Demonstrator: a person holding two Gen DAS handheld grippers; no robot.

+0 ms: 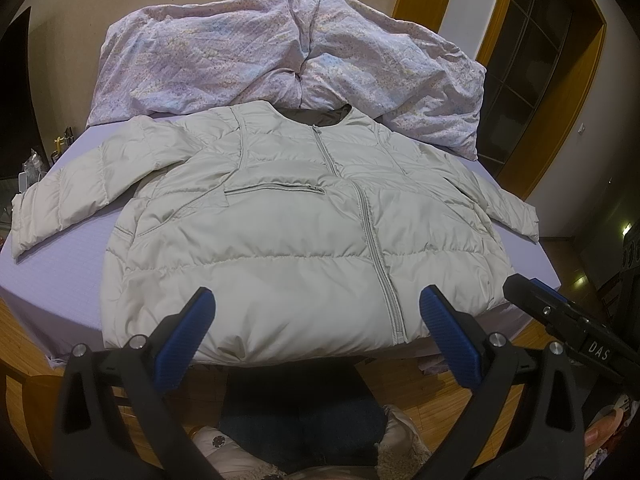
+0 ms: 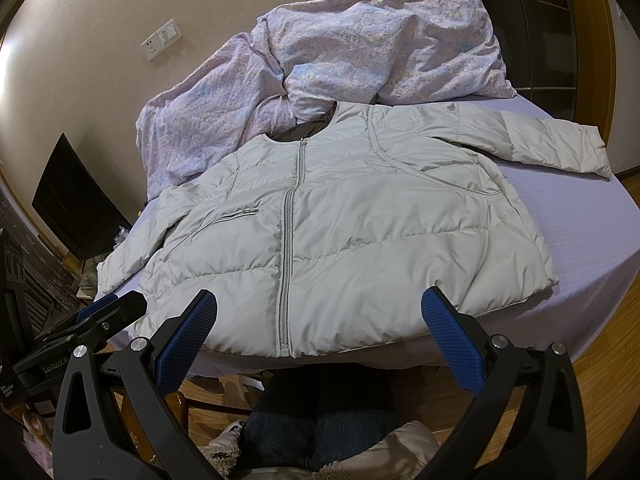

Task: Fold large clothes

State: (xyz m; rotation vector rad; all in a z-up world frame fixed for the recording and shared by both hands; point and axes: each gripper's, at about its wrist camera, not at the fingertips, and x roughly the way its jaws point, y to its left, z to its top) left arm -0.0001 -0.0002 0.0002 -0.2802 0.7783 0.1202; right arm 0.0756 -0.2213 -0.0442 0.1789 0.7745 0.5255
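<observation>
A pale grey puffer jacket (image 1: pixel 288 224) lies flat and face up on the lilac bed sheet (image 1: pixel 60 272), zipped, sleeves spread to both sides. It also shows in the right wrist view (image 2: pixel 360 232). My left gripper (image 1: pixel 318 304) is open and empty, hovering above the jacket's hem at the bed's near edge. My right gripper (image 2: pixel 320 304) is open and empty, also above the hem. The right gripper shows in the left wrist view (image 1: pixel 560 316), to the right of the jacket. The left gripper shows in the right wrist view (image 2: pixel 92 320), to the left.
A crumpled floral duvet (image 1: pixel 280 60) lies at the head of the bed behind the jacket. Wooden floor (image 2: pixel 608 360) and my legs (image 2: pixel 320 420) are below the bed's near edge. A dark cabinet (image 2: pixel 76 200) stands at the left, wooden door frames (image 1: pixel 560 120) at the right.
</observation>
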